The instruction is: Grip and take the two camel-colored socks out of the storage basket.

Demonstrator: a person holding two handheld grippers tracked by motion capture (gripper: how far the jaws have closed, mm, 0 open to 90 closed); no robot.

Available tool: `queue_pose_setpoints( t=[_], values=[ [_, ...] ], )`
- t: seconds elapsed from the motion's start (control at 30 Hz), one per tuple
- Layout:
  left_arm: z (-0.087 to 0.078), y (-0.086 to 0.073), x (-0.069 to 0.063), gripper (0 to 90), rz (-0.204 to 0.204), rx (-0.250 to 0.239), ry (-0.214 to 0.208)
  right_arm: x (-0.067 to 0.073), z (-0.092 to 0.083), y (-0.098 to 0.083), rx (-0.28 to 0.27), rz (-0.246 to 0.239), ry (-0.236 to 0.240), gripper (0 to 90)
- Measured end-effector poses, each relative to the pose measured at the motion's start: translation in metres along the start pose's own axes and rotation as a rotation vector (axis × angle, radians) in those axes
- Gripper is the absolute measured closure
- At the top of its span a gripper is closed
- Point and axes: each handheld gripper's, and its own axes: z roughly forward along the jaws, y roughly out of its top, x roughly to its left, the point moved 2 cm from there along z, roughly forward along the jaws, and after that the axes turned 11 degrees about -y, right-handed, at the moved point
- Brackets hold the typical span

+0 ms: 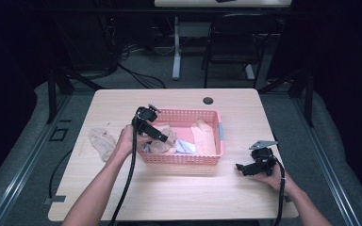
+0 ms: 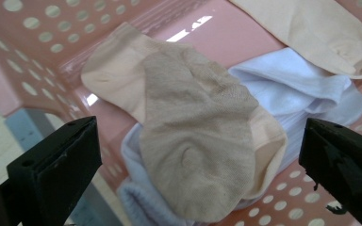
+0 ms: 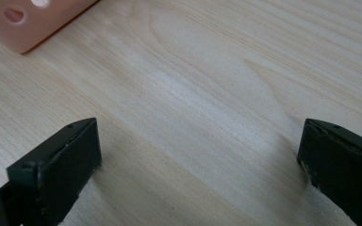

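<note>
My left gripper: jaws wide, holding nothing, over the beige sock at the basket's left end.
My right gripper: wide open, empty, near the table's right edge.
Risk: closing deep could snag the white sock underneath.

Pink perforated plastic basket, upper left of frame: glossy, smooth moulded walls with glare streaks. Beige knitted cloth sock, centre: matt, fine mesh weave, paler smooth toe and heel. White ribbed cloth sock, right of centre: soft, matt. Pale wood-grain tabletop: smooth, low sheen. Black left claw: matt plastic, scuffed jaws.
</note>
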Motion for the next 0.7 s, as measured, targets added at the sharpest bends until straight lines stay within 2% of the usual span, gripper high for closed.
queue_pose_setpoints(
  t=[0.17,0.37,0.53,0.7],
  values=[
    [0.009,0.004,-0.002,0.1,0.003,0.002,0.024,0.000,0.000,0.000,0.001,0.000,0.000,0.0],
    [0.020,0.008,-0.002,1.1,-0.003,0.017,0.022,0.000,0.000,0.000,-0.001,0.001,-0.001,0.0],
    [0.029,0.010,-0.003,5.4,-0.008,0.045,0.028,0.000,0.000,0.000,0.000,0.000,-0.001,0.0],
    [0.037,0.013,-0.006,9.3,-0.009,0.073,0.010,0.000,0.000,0.000,0.002,0.002,0.000,0.0]
  ],
)
